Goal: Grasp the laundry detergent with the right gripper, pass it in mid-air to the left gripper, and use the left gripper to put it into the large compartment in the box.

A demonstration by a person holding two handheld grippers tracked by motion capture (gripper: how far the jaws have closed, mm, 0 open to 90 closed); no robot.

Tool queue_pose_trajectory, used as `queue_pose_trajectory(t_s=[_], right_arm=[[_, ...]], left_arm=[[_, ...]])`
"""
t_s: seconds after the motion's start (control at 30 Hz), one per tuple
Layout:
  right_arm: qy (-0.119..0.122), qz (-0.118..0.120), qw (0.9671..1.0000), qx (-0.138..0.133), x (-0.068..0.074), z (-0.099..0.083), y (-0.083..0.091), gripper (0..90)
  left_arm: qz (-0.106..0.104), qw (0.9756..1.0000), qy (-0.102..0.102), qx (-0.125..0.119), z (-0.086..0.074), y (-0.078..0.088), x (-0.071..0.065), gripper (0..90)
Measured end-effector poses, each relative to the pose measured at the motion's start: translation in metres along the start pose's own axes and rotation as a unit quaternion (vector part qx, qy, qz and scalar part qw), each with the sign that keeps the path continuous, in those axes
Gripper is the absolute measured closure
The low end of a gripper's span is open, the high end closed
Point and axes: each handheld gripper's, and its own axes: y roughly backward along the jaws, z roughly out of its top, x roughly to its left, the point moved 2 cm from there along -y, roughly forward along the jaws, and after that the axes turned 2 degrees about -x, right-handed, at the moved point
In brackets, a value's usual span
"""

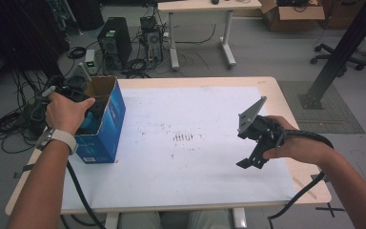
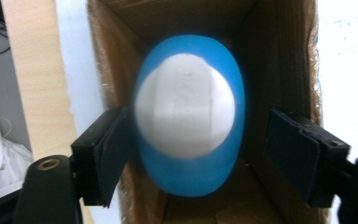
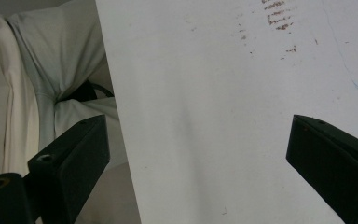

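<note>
- The left gripper (image 2: 193, 154), at the left of the high view, points down into the blue cardboard box (image 1: 106, 125); its jaws stand apart around a blue and white ball (image 2: 189, 122), the right pad clear of it
- The right gripper (image 3: 196, 163), at the right, hangs over the white sheet (image 3: 223, 116); jaws wide open, holding nothing
</note>
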Motion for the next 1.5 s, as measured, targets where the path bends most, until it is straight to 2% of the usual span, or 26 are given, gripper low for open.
queue_pose_trajectory(t_s=[0.17,0.33,0.5,0.6,0.9,1.2,1.5], right_arm=[[0.002,-0.003,1.0,0.001,0.003,0.0,0.002,6.2],[0.005,-0.006,1.0,0.001,0.006,0.0,0.005,6.3],[0.006,-0.009,0.9999,-0.001,0.008,0.001,0.008,6.3],[0.005,-0.01,0.9999,-0.001,0.011,0.0,0.009,6.3],[0.007,-0.013,0.9999,0.0,0.015,0.001,0.013,6.5],[0.005,-0.014,0.9999,-0.001,0.018,-0.002,0.015,6.5],[0.004,-0.016,0.9999,-0.002,0.02,-0.003,0.016,6.5]], left_arm=[[0.007,0.9999,-0.002,-0.009,-0.002,0.01,0.001,20.2],[0.0,0.9999,-0.004,-0.015,-0.004,0.019,-0.001,19.9],[-0.006,0.9996,-0.015,-0.022,-0.007,0.035,-0.005,19.0],[-0.002,0.9994,-0.024,-0.026,-0.009,0.045,-0.009,19.5],[-0.019,0.9983,-0.048,-0.027,-0.015,0.071,-0.022,18.5],[-0.039,0.994,-0.099,-0.029,-0.022,0.095,-0.049,16.4],[-0.05,0.9899,-0.129,-0.03,-0.025,0.104,-0.071,12.0]])
